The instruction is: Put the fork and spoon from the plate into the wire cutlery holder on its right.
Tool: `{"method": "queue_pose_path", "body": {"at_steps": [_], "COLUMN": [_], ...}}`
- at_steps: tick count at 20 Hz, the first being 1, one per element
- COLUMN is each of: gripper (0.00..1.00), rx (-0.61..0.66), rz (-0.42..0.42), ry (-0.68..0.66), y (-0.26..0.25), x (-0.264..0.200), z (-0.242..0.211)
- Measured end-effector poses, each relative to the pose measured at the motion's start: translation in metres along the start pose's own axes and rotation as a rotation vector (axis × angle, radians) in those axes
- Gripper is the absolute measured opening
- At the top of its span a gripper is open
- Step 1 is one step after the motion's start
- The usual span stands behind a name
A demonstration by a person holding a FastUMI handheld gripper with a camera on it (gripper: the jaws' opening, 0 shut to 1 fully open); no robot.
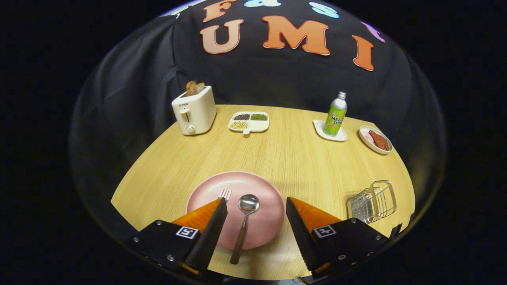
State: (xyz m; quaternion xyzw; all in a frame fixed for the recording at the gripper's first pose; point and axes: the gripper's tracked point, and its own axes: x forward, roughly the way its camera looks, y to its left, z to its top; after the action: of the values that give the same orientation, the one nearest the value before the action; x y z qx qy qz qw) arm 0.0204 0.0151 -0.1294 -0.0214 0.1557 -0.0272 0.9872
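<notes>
Lying between open hand-held gripper (256, 206) fingers: spoon (244, 224) on plate (237, 186).

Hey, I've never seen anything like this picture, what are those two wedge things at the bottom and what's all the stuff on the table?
The two wedges are the fingers of a hand-held gripper, a two-finger tool a person carries. The camera rides on it and looks forward along the fingers, so the picture bulges like a fisheye. The fingers are open and hold nothing. Between them lies a spoon on a pink plate. A fork lies on the plate too, mostly hidden behind one finger. To the right of the plate is a wire cutlery holder. Beyond, on the wooden table, stand a toaster, a divided dish of grains, a bottle on a small tray, and a bowl of food.
</notes>
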Motion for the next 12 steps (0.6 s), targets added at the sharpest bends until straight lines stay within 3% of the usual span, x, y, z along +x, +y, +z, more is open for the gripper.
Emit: {"method": "queue_pose_path", "body": {"at_steps": [7, 12], "gripper": [0.8, 0.58], "rx": [0.012, -0.01], "rz": [0.012, 0.038], "ry": [0.211, 0.35], "y": [0.006, 0.014], "x": [0.023, 0.03], "z": [-0.045, -0.075]}}
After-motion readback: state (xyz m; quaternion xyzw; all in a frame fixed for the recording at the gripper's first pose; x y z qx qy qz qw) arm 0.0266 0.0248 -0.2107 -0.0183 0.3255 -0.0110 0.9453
